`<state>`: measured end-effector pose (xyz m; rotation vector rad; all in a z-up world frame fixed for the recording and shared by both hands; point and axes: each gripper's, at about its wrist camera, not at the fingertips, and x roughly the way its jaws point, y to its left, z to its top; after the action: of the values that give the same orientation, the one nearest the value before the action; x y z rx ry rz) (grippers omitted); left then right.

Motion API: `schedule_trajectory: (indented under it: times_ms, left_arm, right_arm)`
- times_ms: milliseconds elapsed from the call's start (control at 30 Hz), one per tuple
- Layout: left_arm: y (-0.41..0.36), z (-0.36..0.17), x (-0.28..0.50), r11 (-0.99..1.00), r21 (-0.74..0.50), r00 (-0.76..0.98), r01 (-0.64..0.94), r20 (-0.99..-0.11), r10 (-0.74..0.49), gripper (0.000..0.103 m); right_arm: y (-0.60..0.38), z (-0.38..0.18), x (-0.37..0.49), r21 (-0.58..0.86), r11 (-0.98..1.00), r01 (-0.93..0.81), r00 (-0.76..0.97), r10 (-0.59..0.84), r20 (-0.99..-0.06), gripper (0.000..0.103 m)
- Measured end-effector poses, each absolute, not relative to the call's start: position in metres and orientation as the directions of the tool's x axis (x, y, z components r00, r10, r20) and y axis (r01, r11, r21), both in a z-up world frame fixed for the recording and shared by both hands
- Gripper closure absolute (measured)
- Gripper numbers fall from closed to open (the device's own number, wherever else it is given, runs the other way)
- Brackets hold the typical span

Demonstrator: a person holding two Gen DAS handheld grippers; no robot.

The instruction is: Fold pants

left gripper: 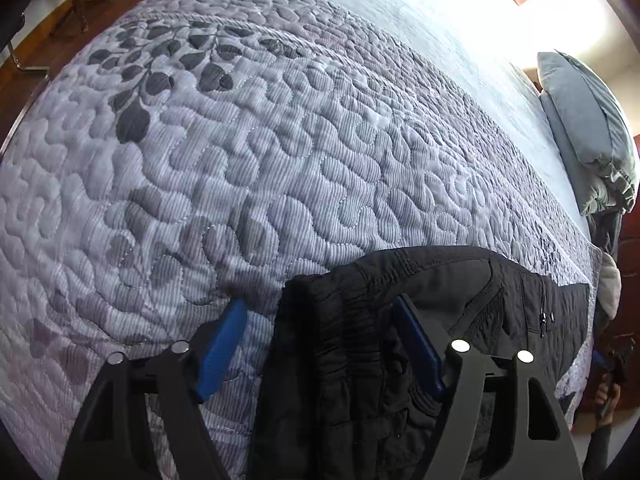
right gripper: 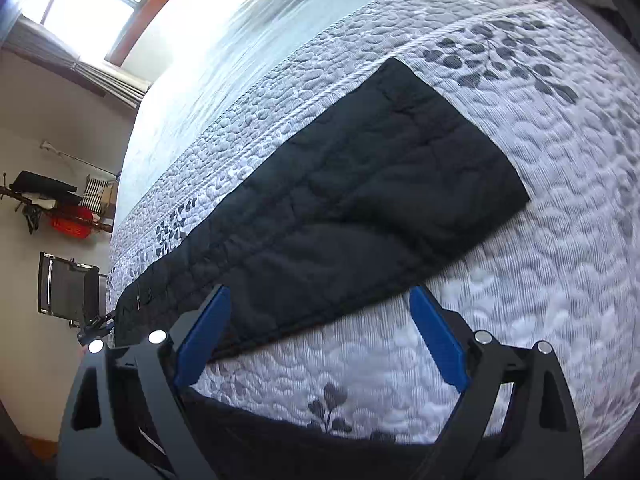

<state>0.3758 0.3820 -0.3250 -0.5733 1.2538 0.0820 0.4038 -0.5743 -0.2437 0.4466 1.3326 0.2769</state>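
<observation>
Your left gripper stands with its blue pads spread. The waistband end of the black pants lies between them, but neither pad presses on the cloth: the left pad is over bare quilt, and the right pad sits over the gathered fabric, not pinching it. So that hand is released and holds nothing.

Your right gripper is also spread wide and empty. Its left pad hangs over the near long edge of the pants, and its right pad is over the bed quilt alone.

Outward from the fingers, the pants lie as one long, narrow dark strip on the quilt. They run from the zip-pocket waist end near one side edge of the bed toward the squared leg cuffs, which sit further in near the leaf print. In the right wrist view the strip looks one leg wide, so you appear to have the lengthwise fold, leg over leg, already done and fairly flat.

What seems left is the crosswise folding: bringing the cuffs up toward the waist, perhaps twice, then smoothing. The waistband end is still bunched in the left wrist view and may want flattening first. A pillow lies at the head of the bed, well apart from the work.
</observation>
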Motion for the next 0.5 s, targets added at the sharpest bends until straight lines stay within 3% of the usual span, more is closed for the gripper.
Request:
schedule_trajectory:
  times_ms: [33,100,133,500]
  left_arm:
    - [0.382,-0.324,0.374,0.851,-0.382,0.336,-0.360,-0.904,-0.263,0.047]
    - [0.378,-0.320,0.372,0.854,-0.384,0.343,-0.352,-0.901,-0.264,0.071]
    - [0.377,-0.318,0.372,0.867,-0.359,0.337,-0.346,-0.910,-0.242,0.076]
    - [0.373,-0.328,0.382,0.862,-0.330,0.322,-0.385,-0.923,-0.210,0.080]
  right_arm:
    - [-0.578,-0.246,0.422,0.459,0.887,0.054,0.221,0.437,-0.872,0.012]
    - [-0.584,-0.250,0.457,0.445,0.894,0.043,0.211,0.427,-0.879,0.012]
    - [-0.587,-0.252,0.472,0.433,0.901,0.043,0.212,0.415,-0.885,0.012]
    - [-0.599,-0.313,0.586,0.301,0.953,-0.021,0.157,0.300,-0.941,0.012]
